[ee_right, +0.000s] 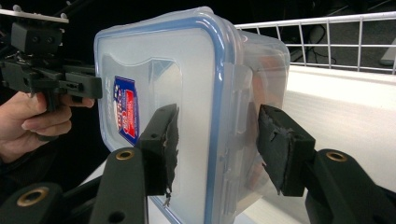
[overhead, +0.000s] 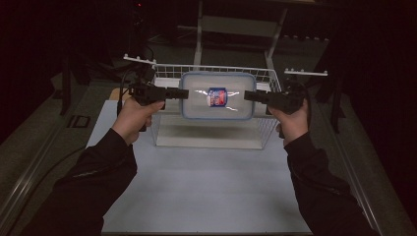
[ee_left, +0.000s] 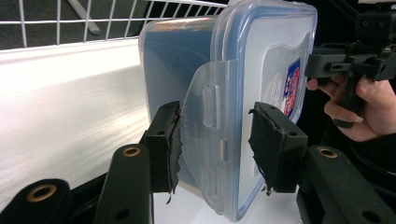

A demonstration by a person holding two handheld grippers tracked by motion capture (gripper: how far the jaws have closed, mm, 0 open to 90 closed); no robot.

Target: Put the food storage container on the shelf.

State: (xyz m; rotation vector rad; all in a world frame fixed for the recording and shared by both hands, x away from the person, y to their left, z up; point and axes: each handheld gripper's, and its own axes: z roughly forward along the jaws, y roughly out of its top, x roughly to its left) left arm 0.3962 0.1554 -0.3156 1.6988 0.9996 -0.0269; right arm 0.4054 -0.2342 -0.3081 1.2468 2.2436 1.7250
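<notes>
A clear plastic food container with a blue-rimmed snap-on lid and a red-and-blue label sits at the frame's upper centre, lifted above the white wire basket. The left gripper clamps its left edge; the right gripper clamps its right edge, both across the lid's latches.

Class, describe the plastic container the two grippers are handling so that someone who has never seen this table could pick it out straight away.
Find the white wire basket at the far end of the white table. Above it, between the left gripper and the right gripper, sits a clear plastic container, each end between a gripper's jaws. Its blue-rimmed lid and red-and-blue label set it apart.
</notes>
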